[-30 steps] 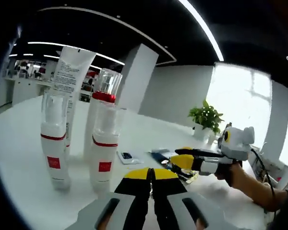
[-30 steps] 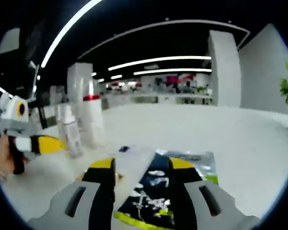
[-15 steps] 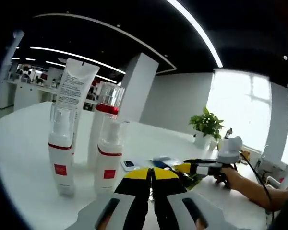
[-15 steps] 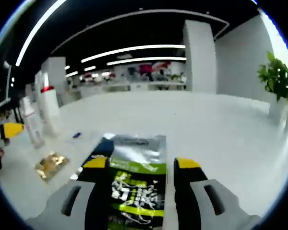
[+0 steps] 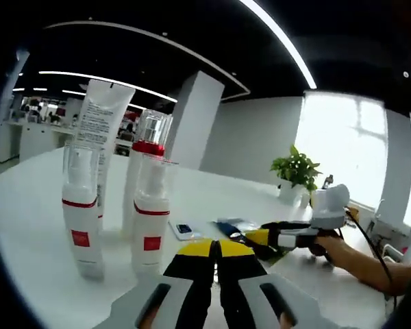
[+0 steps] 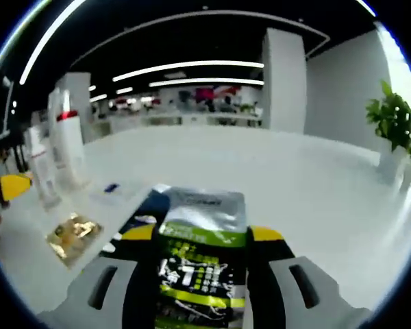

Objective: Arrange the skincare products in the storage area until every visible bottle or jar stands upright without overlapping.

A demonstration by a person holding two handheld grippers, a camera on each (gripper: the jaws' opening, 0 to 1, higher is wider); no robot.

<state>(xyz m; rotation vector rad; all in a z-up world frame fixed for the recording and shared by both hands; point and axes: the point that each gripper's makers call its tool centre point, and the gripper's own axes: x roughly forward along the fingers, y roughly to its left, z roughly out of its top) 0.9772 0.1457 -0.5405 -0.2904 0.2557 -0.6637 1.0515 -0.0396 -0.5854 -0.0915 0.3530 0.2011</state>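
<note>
Bottles (image 5: 149,219) stand upright just ahead of your closed, empty left gripper (image 5: 216,251), so nudging them could topple them, while your right gripper (image 6: 202,236) gapes around a sachet (image 6: 200,257).

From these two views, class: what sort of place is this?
Probably a large open-plan office or showroom: long ceiling light strips, a wide white table, a potted plant by bright windows.
</note>
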